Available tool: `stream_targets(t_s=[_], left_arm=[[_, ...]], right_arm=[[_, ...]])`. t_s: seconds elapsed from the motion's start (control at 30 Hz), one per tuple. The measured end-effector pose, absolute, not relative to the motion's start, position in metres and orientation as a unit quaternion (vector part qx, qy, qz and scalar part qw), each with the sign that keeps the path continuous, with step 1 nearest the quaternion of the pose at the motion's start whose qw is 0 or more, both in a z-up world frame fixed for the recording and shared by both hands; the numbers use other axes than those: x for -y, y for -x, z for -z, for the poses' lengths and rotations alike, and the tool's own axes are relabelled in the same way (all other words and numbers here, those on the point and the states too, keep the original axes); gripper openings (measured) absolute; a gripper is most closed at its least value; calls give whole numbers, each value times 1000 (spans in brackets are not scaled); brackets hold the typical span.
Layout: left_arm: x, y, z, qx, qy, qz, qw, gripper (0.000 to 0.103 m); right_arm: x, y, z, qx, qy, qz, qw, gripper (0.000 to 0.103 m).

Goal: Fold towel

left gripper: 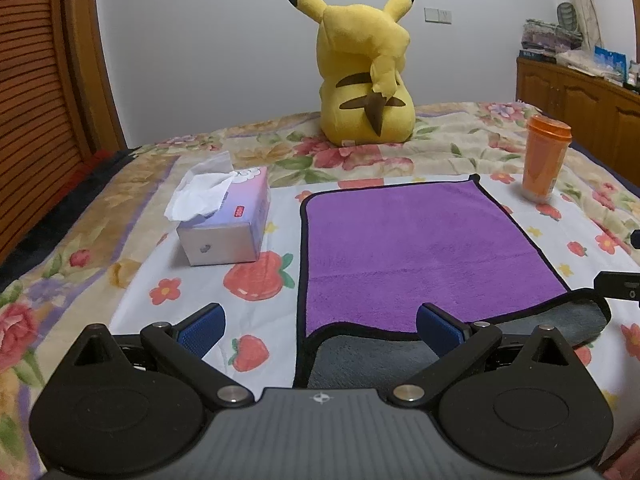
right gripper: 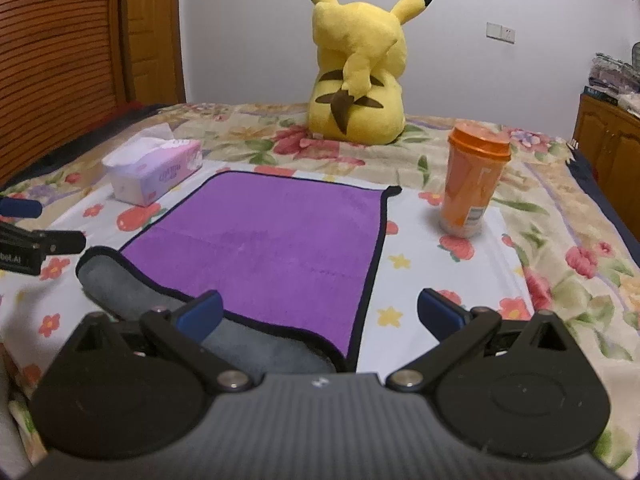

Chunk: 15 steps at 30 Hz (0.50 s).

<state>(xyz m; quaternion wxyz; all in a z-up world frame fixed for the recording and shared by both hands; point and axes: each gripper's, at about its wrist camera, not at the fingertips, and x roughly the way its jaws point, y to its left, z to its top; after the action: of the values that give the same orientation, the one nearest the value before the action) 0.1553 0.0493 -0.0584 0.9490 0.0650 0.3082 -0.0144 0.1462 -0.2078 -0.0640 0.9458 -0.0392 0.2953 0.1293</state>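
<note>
A purple towel with black trim lies flat on the floral bedspread; its near edge is folded over and shows the grey underside. My left gripper is open above the towel's near left corner, and its right finger is over the grey fold. In the right wrist view the same towel lies ahead. My right gripper is open over the towel's near right corner, with its left finger above the grey fold. Neither gripper holds anything.
A tissue box stands left of the towel. An orange lidded cup stands at the far right. A yellow plush toy sits behind, on the bedspread. A wooden cabinet stands at the right.
</note>
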Motion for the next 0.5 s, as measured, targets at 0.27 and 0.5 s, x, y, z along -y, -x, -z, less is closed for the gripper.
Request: stream_targets(t_s=[0.27,0.5], left_arm=[[-57,-172,71,-335,-60,29,940,103],[-63,-184,83,-360,-57,43,930,97]], right_arm=[[207,-153,71,-316,40,-136,938,103],[204,-160,79,-333,45,-140,932,103]])
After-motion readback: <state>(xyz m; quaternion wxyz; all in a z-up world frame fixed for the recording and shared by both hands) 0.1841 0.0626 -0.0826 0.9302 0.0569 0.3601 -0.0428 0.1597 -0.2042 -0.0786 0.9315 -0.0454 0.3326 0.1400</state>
